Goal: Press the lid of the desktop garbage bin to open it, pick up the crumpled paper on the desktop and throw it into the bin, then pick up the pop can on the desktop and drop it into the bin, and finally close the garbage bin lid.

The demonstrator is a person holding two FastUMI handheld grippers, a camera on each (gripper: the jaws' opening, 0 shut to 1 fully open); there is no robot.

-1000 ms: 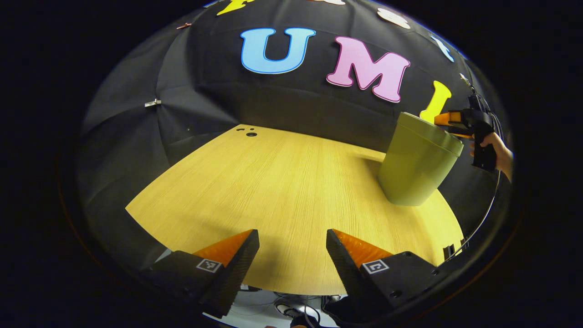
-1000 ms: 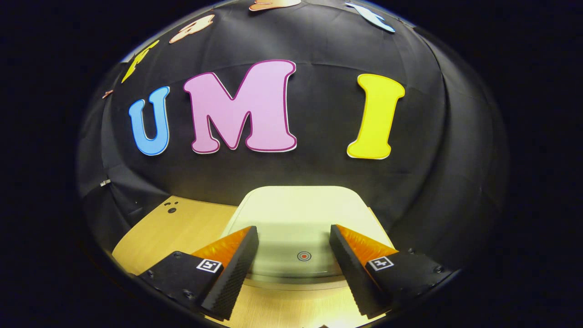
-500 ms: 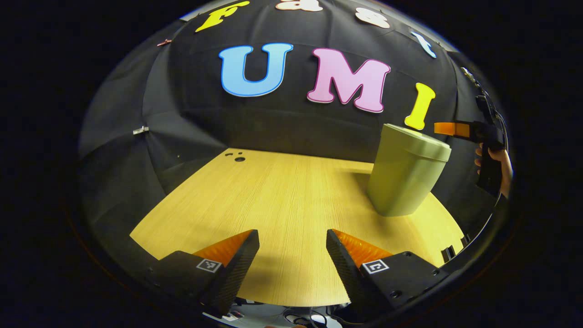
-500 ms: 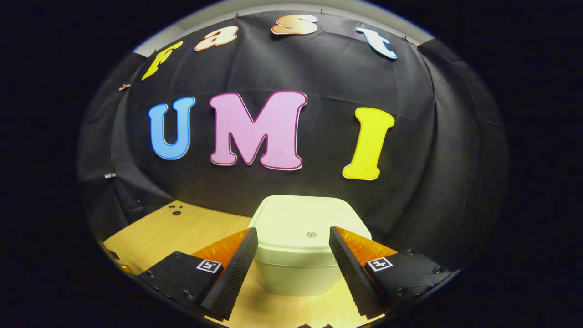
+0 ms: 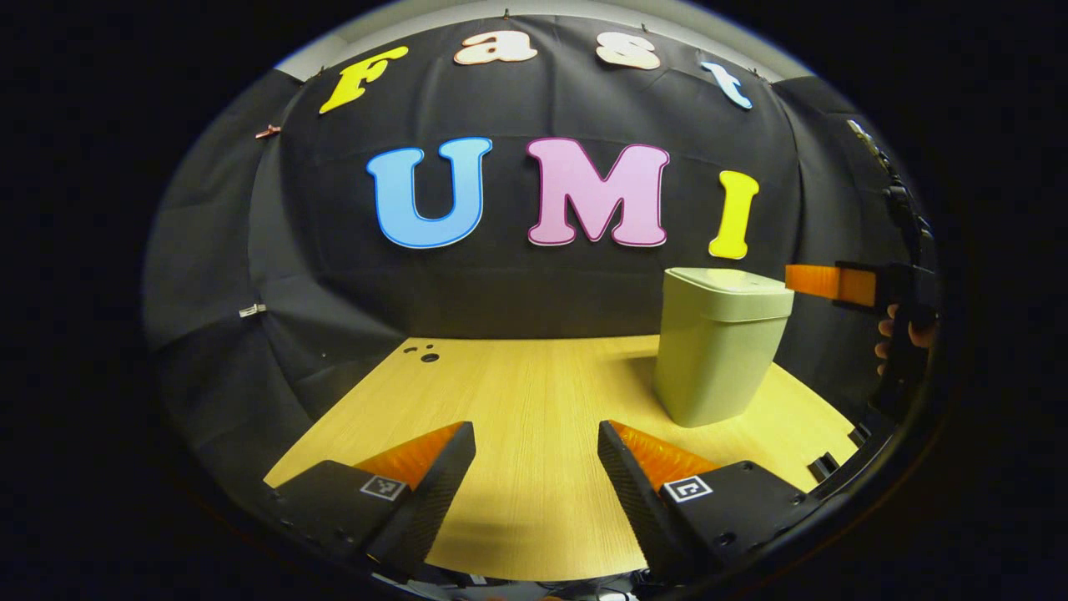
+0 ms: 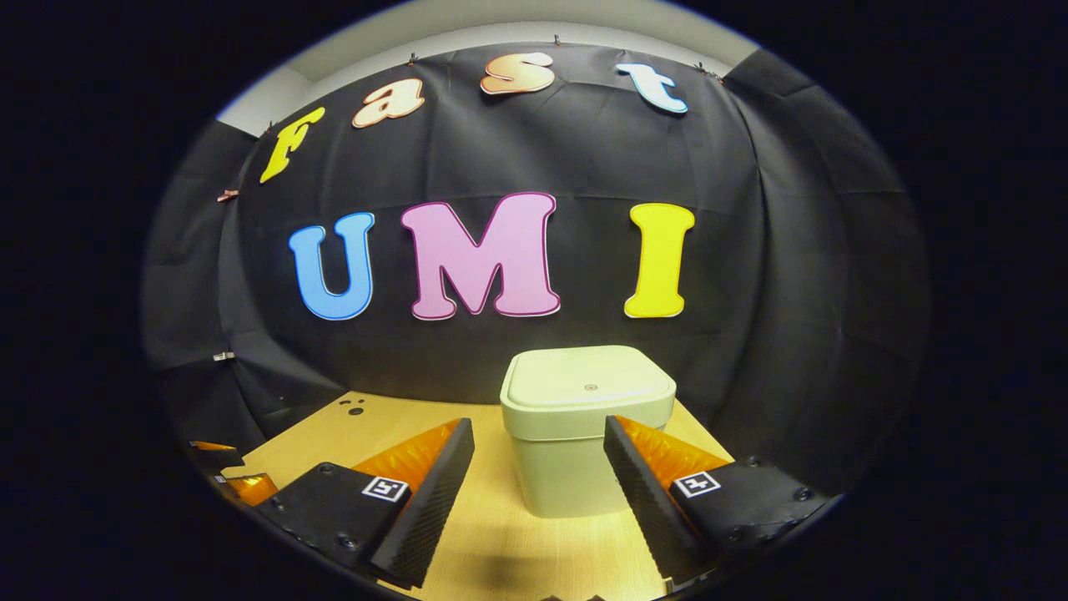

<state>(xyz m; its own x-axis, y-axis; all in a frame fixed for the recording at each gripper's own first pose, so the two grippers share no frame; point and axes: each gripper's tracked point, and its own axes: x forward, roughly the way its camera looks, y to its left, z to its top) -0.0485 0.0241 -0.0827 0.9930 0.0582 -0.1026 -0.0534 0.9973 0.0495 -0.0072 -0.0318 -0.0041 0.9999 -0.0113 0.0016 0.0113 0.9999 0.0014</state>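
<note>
Smooth pale-green bin (image 6: pixel 584 426), rounded-square lid (image 6: pixel 589 377) apparently shut, upright on wood-grain counter (image 5: pixel 517 401). Right tongs (image 6: pixel 538 492) wide, empty, bin just ahead. Left tongs (image 5: pixel 536 492) wide, bin ahead-right.

bin (image 5: pixel 717 351) upright, lid (image 5: pixel 727 280) closed | left gripper (image 5: pixel 536 467) jaws apart

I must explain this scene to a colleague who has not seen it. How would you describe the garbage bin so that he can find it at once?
Start at the wooden table before the black cloth wall. The garbage bin stands upright near the table's back edge, just ahead of the right gripper. It is a pale green box with rounded corners, and its flat lid, shut, has a small round mark in the middle.
</note>
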